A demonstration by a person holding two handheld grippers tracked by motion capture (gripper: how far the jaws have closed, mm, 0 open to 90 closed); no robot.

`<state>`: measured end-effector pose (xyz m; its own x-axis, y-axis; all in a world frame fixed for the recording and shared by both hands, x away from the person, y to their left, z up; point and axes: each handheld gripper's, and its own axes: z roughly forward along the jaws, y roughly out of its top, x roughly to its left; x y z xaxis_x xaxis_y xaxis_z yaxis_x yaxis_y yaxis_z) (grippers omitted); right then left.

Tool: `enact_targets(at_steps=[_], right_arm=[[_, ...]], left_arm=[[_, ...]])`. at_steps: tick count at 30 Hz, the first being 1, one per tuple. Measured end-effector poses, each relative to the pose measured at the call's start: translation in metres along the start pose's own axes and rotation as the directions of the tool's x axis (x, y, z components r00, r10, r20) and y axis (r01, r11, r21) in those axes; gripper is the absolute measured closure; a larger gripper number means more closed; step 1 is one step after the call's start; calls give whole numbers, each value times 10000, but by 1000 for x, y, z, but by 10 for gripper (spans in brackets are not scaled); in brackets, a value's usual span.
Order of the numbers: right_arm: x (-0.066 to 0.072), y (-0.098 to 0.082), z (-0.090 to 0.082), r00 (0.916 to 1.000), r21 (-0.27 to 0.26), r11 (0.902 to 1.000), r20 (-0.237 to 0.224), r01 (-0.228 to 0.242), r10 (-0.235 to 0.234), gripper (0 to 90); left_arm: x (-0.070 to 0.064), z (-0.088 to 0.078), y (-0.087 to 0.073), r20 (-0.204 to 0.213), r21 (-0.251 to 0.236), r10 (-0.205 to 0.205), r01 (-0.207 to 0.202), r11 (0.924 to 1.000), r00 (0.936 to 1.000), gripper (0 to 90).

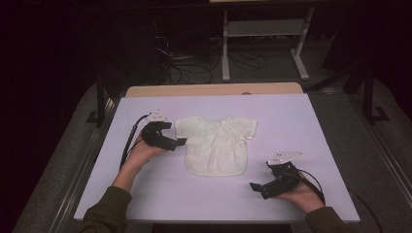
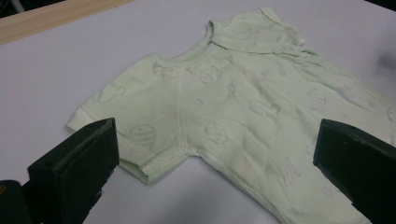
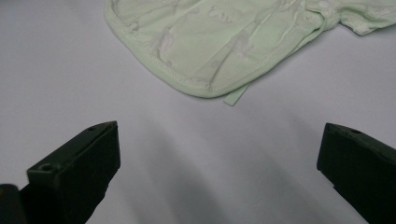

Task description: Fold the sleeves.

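- Small pale green shirt [image 1: 216,144] lay flat, front up, near the middle of the white counter [image 1: 311,121]. Its long axis ran 12 to 6 in the high view, collar at 12, rounded hem at 6, sleeves out to 9 and 3.
- My left tool [image 1: 176,142] sat at the shirt's 9 o'clock side, just beside the near sleeve and the underarm seam. Jaws stood wide apart with nothing between them. In the left gripper view that sleeve [image 2: 123,123] lay right ahead, its cuff close to the left-hand jaw, not yet touched as far as I could tell.
- My right tool [image 1: 257,188] rested lower, off the hem at about 5 o'clock, clearly apart from the cloth. Jaws were also spread wide and empty. In the right gripper view the curved hem [image 3: 196,84] lay ahead at 12, with bare counter between.
- Judgement: left tool was the nearer one; a short push toward 3 o'clock would put the sleeve edge between its jaws. Right tool needed a longer reach toward 11 to meet the hem.
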<state>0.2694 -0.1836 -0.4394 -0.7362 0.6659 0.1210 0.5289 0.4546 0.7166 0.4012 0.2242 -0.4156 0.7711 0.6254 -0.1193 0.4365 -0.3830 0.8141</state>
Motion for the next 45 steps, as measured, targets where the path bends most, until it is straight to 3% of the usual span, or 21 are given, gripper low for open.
enact_targets(at_steps=[27,45], right_arm=[[-5,0,4,9999,-61,9999,-111,-123,122,0],[-6,0,7,9999,97,9999,-118,124,-122,0]], left_arm=[[12,14,9,-150,111,102,-100,9999,9998,0],[21,25,18,-241,127,126,-123,9998,9996,0]])
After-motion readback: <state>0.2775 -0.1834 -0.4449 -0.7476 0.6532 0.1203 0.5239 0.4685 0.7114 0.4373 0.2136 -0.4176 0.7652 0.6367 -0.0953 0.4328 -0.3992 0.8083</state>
